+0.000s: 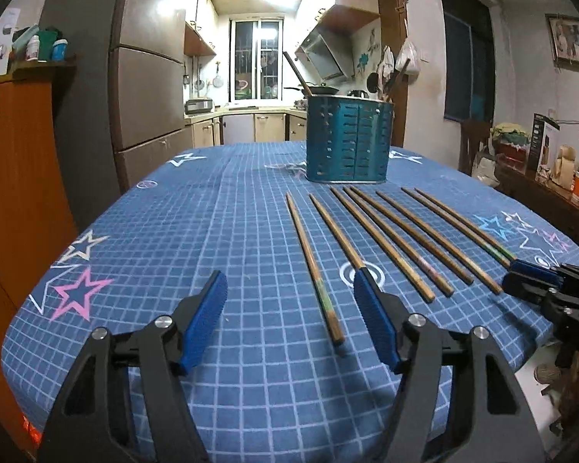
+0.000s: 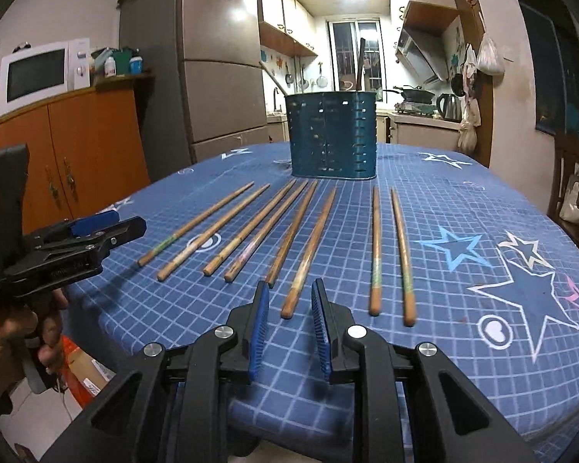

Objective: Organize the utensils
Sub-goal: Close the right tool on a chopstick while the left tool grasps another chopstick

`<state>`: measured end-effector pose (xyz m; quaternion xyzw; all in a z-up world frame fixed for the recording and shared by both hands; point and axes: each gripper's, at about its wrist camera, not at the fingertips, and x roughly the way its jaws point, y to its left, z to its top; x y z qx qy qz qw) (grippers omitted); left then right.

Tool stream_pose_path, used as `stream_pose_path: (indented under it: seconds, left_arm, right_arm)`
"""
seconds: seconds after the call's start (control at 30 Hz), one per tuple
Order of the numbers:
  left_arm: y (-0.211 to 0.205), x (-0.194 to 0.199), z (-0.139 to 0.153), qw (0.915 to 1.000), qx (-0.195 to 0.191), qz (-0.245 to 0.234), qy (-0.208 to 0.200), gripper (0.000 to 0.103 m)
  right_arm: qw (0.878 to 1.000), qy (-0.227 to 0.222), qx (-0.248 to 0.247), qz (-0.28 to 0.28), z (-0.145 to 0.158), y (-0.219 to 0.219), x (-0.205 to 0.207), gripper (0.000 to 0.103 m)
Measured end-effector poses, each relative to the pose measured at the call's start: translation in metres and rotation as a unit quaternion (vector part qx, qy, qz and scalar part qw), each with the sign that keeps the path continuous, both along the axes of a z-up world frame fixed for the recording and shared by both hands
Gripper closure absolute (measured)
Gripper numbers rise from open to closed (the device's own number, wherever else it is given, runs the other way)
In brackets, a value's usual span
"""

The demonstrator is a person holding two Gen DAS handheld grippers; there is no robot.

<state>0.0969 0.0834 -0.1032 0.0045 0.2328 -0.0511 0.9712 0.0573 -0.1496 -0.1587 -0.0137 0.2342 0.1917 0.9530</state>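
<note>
Several wooden chopsticks (image 1: 386, 239) (image 2: 247, 227) lie side by side on the blue checked tablecloth (image 1: 212, 212) (image 2: 463, 200). Behind them stands a teal slotted utensil holder (image 1: 347, 142) (image 2: 332, 135) with a few handles sticking out. My left gripper (image 1: 289, 276) hovers open and wide at the near edge. The leftmost chopstick (image 1: 314, 270) lies between its fingers, untouched. My right gripper (image 2: 290, 284) has a narrow gap. The end of one chopstick (image 2: 289, 306) lies in that gap, clear of both pads. Each gripper also shows in the other view: right gripper (image 1: 521, 274), left gripper (image 2: 127, 225), held by a hand (image 2: 15, 332).
A tall fridge (image 1: 146, 96) (image 2: 220, 77) and an orange cabinet (image 1: 15, 177) (image 2: 81, 146) stand left of the table. A microwave (image 2: 38, 73) sits on the cabinet. A cluttered side table (image 1: 552, 169) runs along the right wall. The kitchen lies behind.
</note>
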Motion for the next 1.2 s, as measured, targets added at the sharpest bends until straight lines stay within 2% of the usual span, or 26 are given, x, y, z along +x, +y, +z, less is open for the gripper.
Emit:
stream_pose_path:
  seconds: [0.4, 0.5, 0.9, 1.07, 1.13, 1.2]
  left_arm:
    - [-0.024, -0.005, -0.018, 0.9995, 0.011, -0.027, 0.014, 0.070]
    - [-0.027, -0.006, -0.018, 0.9996, 0.013, -0.024, 0.009, 0.073]
    - [-0.029, -0.012, -0.022, 0.9997, 0.012, -0.019, 0.005, 0.073]
    - [-0.030, -0.015, -0.025, 0.9999, 0.009, -0.013, -0.003, 0.078]
    - [-0.030, -0.016, -0.026, 0.9999, 0.007, -0.009, -0.006, 0.083]
    - [-0.029, -0.017, -0.027, 0.9999, 0.005, -0.005, -0.009, 0.083]
  right_arm:
    - [1.000, -0.009, -0.019, -0.017, -0.012, 0.005, 0.004, 0.086]
    - [1.000, -0.010, -0.018, -0.019, -0.012, 0.003, 0.004, 0.086]
    - [1.000, -0.010, -0.016, -0.020, -0.013, 0.001, 0.005, 0.086]
    - [0.999, -0.015, -0.017, -0.024, -0.013, 0.001, 0.005, 0.086]
    - [0.999, -0.019, -0.017, -0.025, -0.014, 0.002, 0.004, 0.090]
    - [0.999, -0.024, -0.020, -0.025, -0.015, 0.005, 0.002, 0.093]
